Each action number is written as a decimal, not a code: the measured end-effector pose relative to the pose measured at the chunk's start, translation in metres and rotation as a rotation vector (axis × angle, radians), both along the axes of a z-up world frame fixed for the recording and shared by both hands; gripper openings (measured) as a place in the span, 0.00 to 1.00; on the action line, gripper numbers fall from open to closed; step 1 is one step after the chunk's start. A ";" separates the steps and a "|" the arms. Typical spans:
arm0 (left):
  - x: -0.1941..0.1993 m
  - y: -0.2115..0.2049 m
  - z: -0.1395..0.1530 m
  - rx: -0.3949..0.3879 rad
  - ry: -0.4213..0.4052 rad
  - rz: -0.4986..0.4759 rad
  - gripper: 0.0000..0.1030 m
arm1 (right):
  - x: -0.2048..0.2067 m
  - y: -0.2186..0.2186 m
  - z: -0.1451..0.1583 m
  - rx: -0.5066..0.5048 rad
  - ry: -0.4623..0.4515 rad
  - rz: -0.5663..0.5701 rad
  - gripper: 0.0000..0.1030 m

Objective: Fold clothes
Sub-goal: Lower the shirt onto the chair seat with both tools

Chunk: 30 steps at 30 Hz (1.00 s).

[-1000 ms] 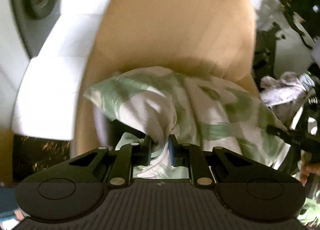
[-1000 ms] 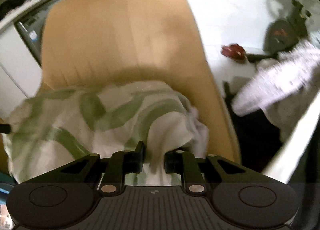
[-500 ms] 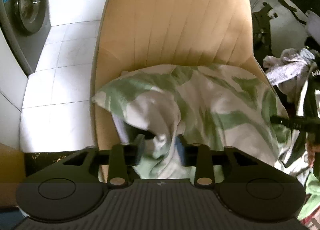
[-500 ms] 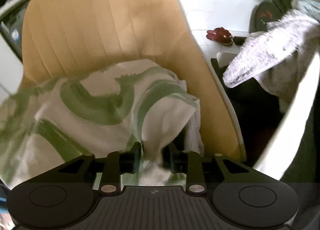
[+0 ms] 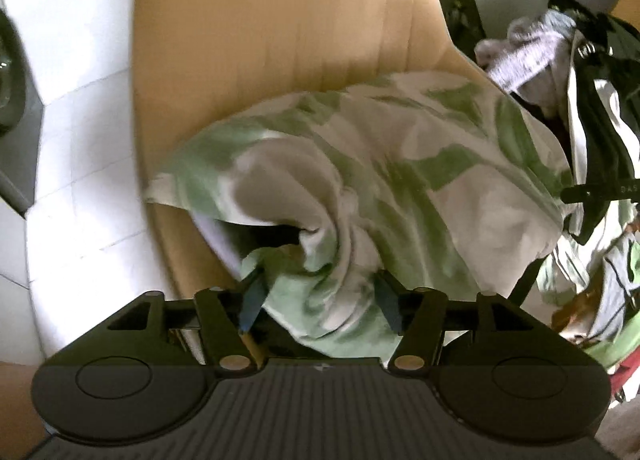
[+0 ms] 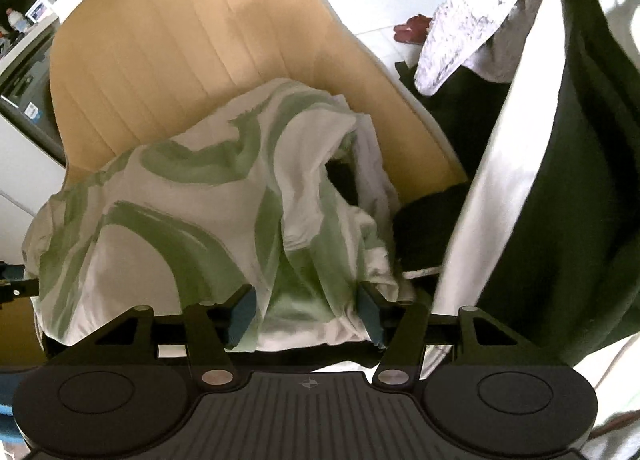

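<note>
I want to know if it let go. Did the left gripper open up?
Yes. The left gripper spread wide around the shirt on the chair.

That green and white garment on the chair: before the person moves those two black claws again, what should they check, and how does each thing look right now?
1. Left gripper open: ok, jaws spread wide.
2. Right gripper open: ok, jaws spread wide.
3. Garment free of both grippers: cannot tell, cloth lies between the fingers of each.
4. Garment resting on the chair: ok, heaped on the seat.
5. Garment flat and neatly folded: not ok, bunched with an open pocket.
6. Grey clothing clear of the garment: ok, hangs apart at right.
</note>
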<state>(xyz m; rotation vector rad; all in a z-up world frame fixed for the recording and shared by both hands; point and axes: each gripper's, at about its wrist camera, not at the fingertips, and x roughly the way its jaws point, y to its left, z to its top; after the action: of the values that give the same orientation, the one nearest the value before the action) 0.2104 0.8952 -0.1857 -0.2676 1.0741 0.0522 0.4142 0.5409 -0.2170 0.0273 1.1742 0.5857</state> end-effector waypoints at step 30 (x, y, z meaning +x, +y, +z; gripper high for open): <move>-0.051 0.007 0.031 -0.053 0.092 0.394 0.55 | 0.012 0.006 0.036 -0.201 -0.142 0.012 0.29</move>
<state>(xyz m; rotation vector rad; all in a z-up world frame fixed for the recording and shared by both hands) 0.1597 0.9022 -0.1546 -0.5263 1.1019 0.3924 0.4262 0.5469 -0.1811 -0.1893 1.0909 0.4700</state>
